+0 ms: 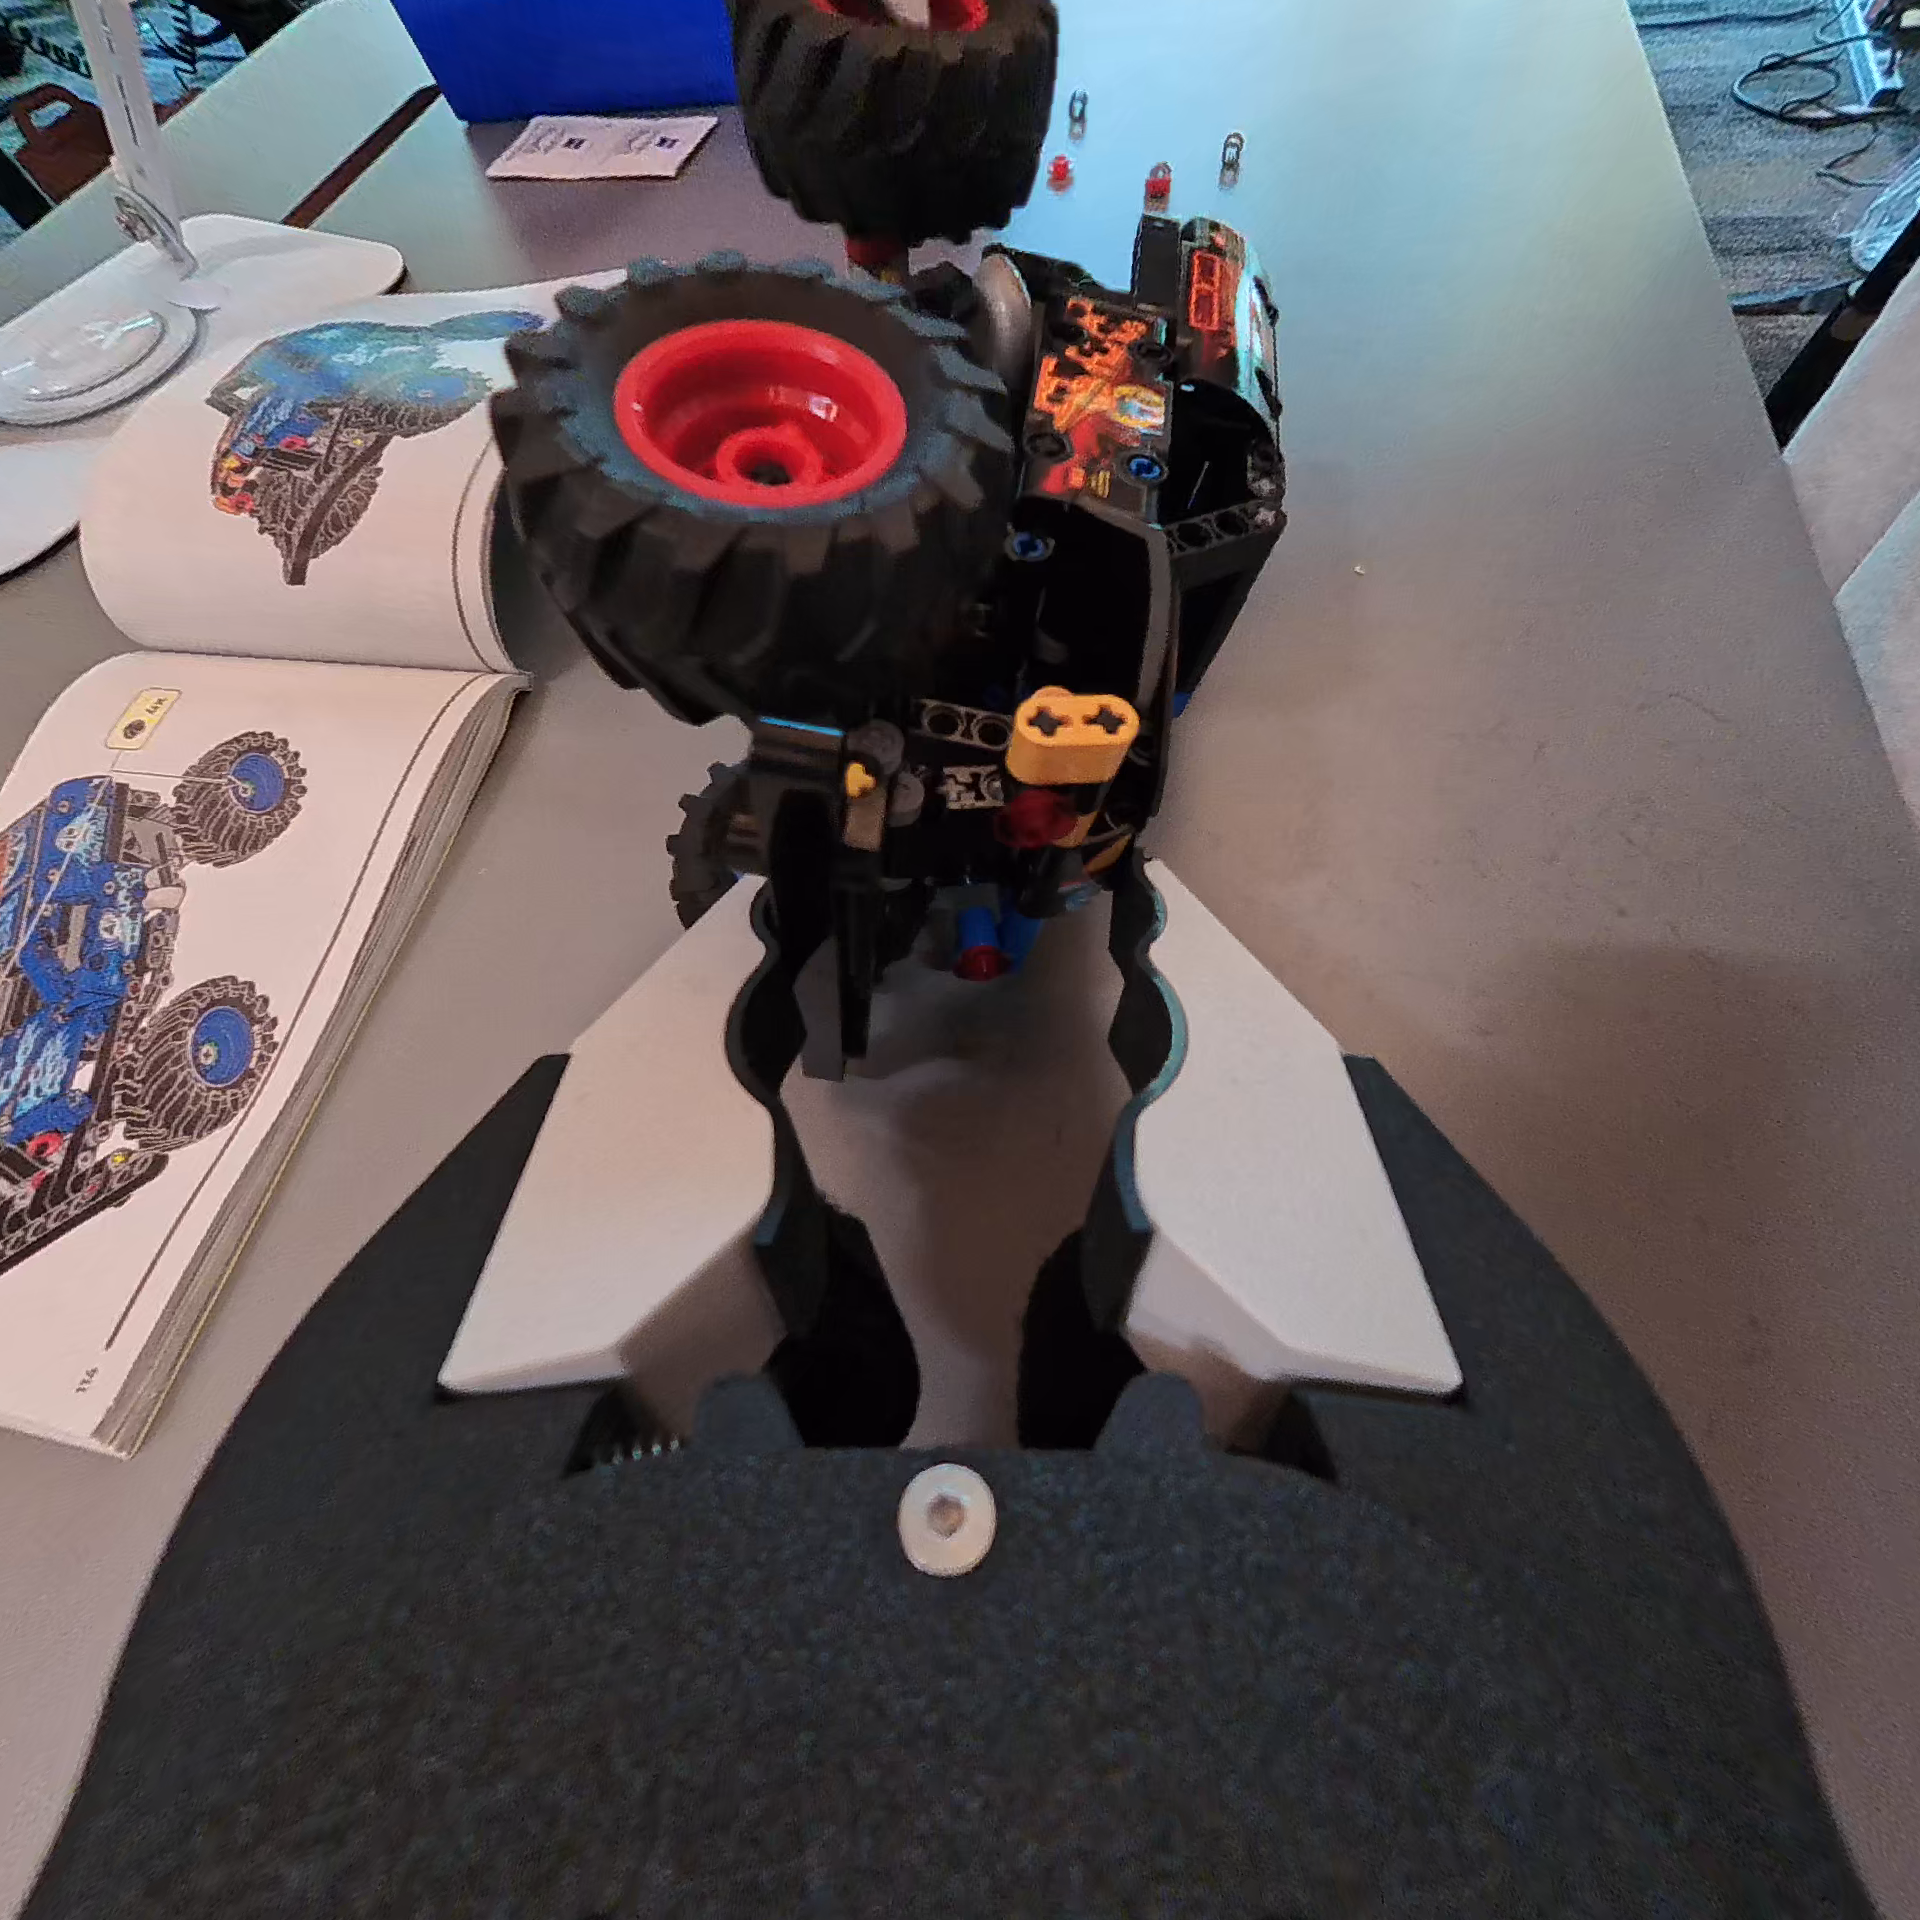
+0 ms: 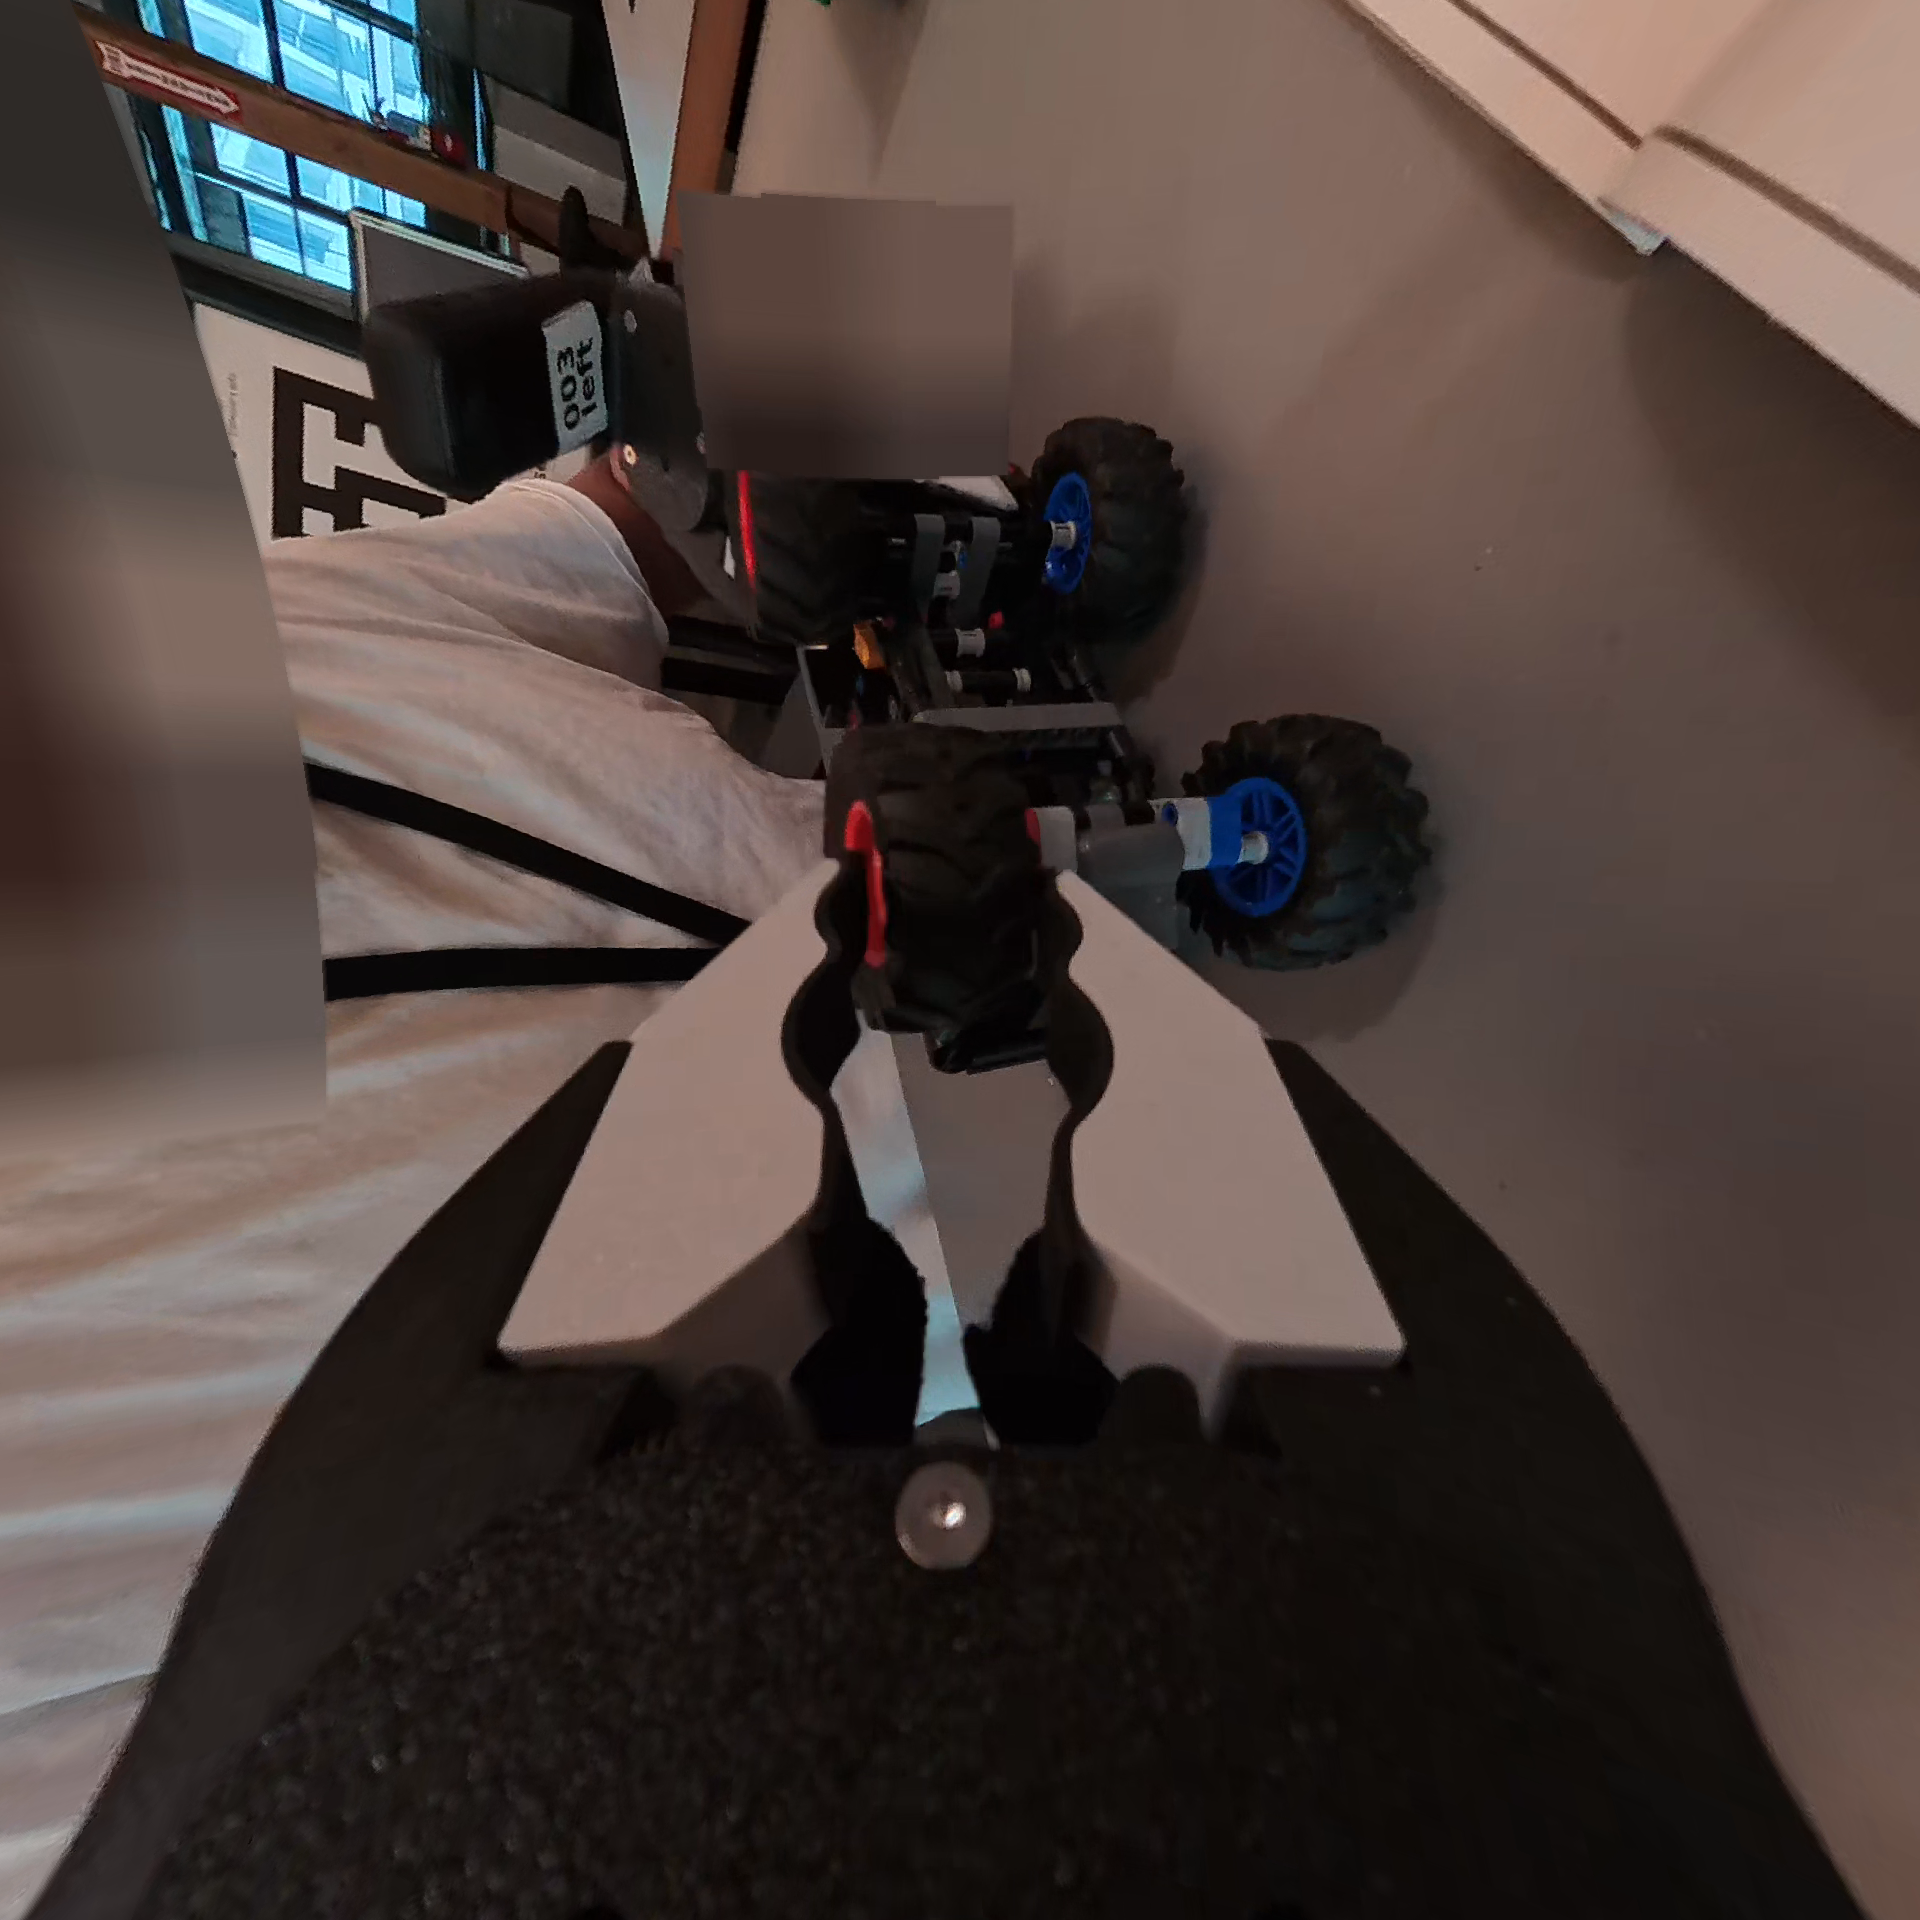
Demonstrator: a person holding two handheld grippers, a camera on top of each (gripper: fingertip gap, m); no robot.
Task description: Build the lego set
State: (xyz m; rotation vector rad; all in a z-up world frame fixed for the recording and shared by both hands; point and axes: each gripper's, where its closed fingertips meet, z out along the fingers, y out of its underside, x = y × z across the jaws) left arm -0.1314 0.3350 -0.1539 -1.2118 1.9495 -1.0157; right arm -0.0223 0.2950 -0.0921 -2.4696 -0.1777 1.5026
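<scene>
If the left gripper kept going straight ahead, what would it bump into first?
It hardly has anywhere to go: the left gripper already has the back end of the lego monster truck between its fingers. Pushing on, it would probably press into the yellow connector and black frame there, though depth is hard to judge.

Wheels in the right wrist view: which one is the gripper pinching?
The red-hubbed wheel, closest to the camera, sits between the right gripper's fingers. The two blue-hubbed wheels rest against the table, free of it.

Open booklet [image 1: 208, 987] crowding table's left, small loose parts [image 1: 1153, 171] beyond truck [image 1: 1039, 499], bare table [image 1: 1538, 831] right
</scene>
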